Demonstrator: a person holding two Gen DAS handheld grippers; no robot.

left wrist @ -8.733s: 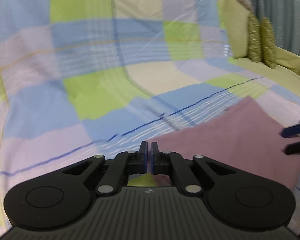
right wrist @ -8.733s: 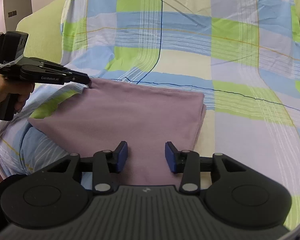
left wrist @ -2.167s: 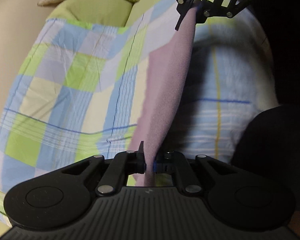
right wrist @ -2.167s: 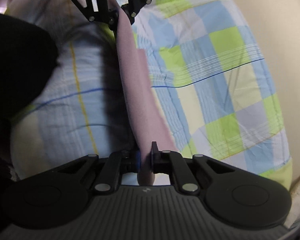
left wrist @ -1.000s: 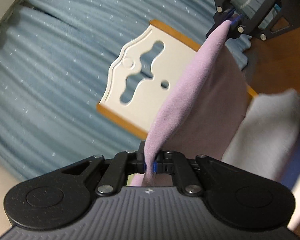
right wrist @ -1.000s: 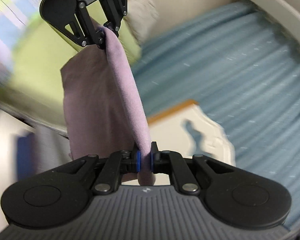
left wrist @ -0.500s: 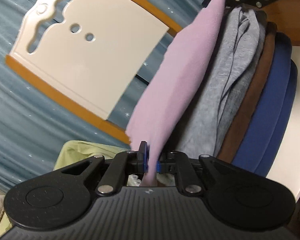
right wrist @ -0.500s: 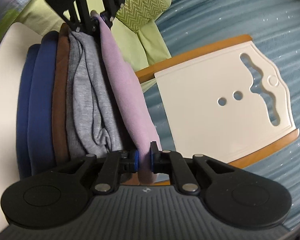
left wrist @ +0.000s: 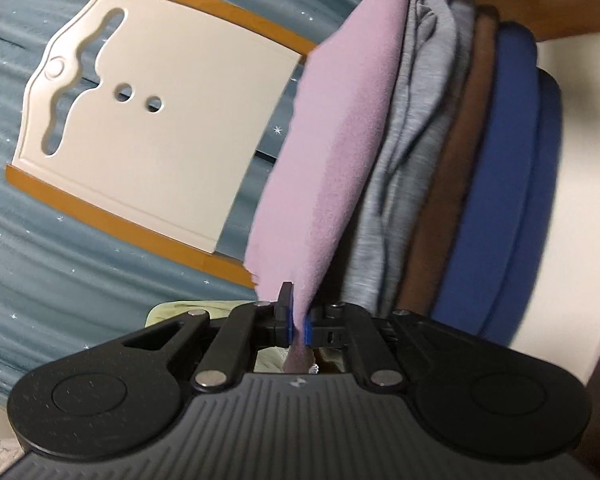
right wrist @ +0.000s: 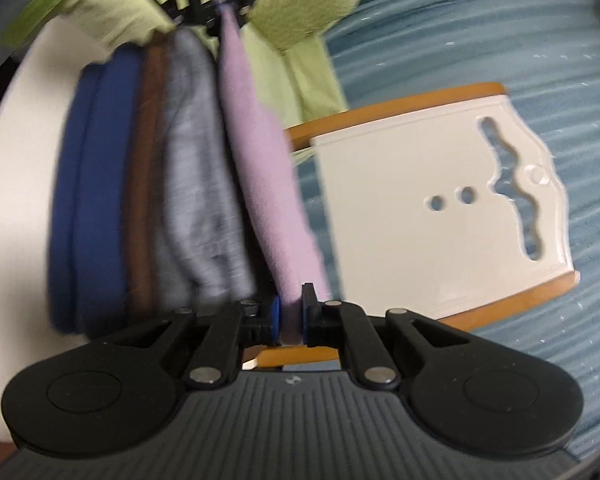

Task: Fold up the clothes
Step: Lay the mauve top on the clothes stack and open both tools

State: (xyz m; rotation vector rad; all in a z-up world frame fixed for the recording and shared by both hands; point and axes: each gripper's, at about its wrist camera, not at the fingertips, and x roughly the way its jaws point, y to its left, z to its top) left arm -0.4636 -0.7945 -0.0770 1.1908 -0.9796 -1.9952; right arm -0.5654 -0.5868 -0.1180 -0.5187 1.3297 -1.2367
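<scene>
We hold the folded pink garment [left wrist: 332, 152] stretched between both grippers, one end in each. The left gripper [left wrist: 297, 322] has its jaws pinched narrow on the near edge of the cloth; the right gripper [right wrist: 287, 322] clamps the opposite edge the same way, pads pressed into the fabric.

Step in hand, as we judge it: placing the finished fold onto the stack [left wrist: 452, 184] — grey, brown and blue garments already piled on a white surface [left wrist: 572, 208], probably a stool or small table. The pink piece lies just beside the grey layer, seemingly touching along part of its length; in the right wrist view a dark gap shows between them near our end.

Next move, we reckon: settle the pink piece flat on the grey one, edges aligned, then part both sets of jaws and draw out level so the fold is not dragged open.

Hard to make out:
- Right wrist view is motion-blurred; stack edges smear.
- Far gripper is cut off at the frame top in each view.
- The white panel with cut-outs [left wrist: 148, 120] looks like a chair back; unsure.
- Underside of the pink piece is hidden, so contact is unconfirmed.
</scene>
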